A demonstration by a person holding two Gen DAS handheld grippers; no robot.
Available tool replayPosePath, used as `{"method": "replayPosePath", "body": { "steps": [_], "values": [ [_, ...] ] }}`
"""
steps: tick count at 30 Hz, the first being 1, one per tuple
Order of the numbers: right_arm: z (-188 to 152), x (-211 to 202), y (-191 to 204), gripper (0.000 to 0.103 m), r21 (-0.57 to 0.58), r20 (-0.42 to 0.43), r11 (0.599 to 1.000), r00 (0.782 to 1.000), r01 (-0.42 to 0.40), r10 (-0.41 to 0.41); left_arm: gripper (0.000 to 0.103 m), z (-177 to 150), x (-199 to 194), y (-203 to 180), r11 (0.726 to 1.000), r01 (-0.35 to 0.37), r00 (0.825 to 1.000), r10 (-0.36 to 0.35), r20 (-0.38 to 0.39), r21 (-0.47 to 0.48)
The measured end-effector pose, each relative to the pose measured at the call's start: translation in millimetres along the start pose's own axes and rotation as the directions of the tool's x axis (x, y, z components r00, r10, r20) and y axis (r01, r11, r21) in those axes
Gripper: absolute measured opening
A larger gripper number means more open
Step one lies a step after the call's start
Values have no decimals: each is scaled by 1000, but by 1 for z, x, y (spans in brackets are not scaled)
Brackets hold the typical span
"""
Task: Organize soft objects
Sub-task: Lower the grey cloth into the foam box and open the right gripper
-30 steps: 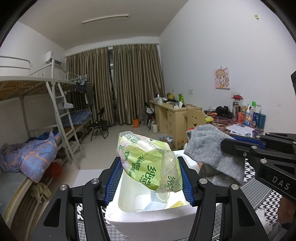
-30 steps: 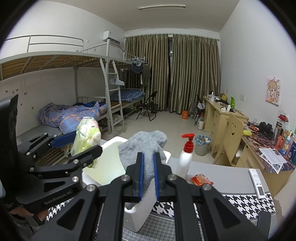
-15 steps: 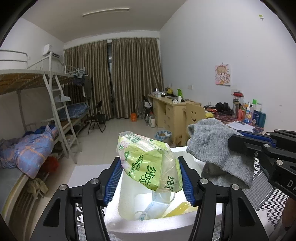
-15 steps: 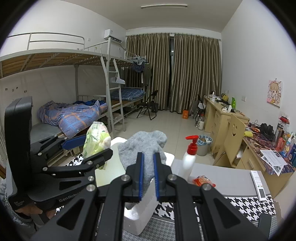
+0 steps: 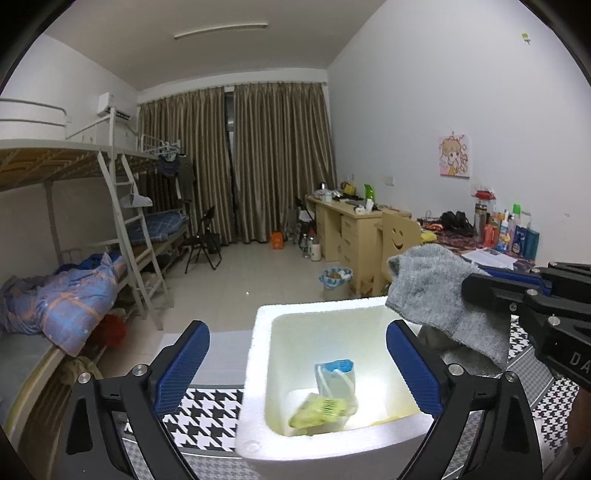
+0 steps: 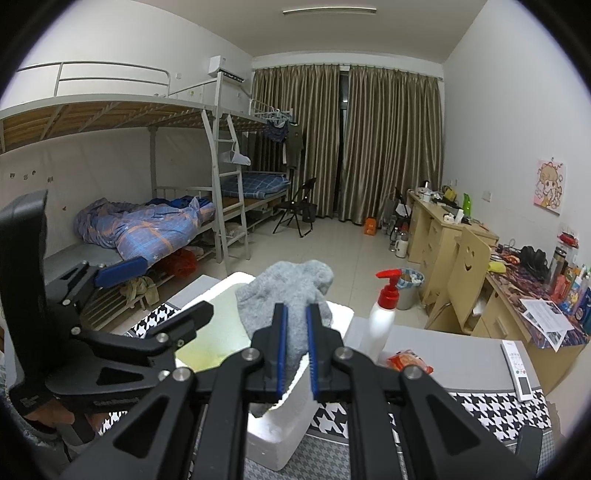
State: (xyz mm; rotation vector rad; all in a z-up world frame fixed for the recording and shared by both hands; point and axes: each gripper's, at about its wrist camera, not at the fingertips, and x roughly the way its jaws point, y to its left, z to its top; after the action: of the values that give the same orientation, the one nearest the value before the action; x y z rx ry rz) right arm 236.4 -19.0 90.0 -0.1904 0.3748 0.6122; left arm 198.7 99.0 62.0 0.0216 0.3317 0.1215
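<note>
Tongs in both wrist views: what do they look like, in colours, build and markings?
Both tongs, left and right, are black angular frames with silver screws and ribbed blue finger pads. White lettering marks the sides: "GenRobot.AI", partly visible, on the left; "DA", cut off, on the right. No cables visible.

Even, dim illumination is supplied by a ceiling tube light (image 5: 221, 30). Glare is produced on the white foam box (image 5: 258, 369) interior. The green packet (image 5: 319, 408) is motion-blurred. Fisheye bending and black vignetting are present at the edges.

Bunk bed (image 6: 155, 155), brown curtains (image 6: 351, 144), wooden desk (image 5: 343, 229)
</note>
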Motion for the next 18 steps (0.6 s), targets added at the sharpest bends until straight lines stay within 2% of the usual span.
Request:
{"method": "replayPosePath", "body": {
  "steps": [5, 18],
  "values": [
    [2, 2, 1, 13, -8, 1, 1000, 1000, -9, 9, 102, 1, -6, 3, 1000, -17, 1000, 17, 16, -6],
    [4, 11, 8, 13, -20, -8, 1000, 1000, -24, 24, 102, -2, -12, 14, 998, -57, 998, 58, 14, -36]
  ]
}}
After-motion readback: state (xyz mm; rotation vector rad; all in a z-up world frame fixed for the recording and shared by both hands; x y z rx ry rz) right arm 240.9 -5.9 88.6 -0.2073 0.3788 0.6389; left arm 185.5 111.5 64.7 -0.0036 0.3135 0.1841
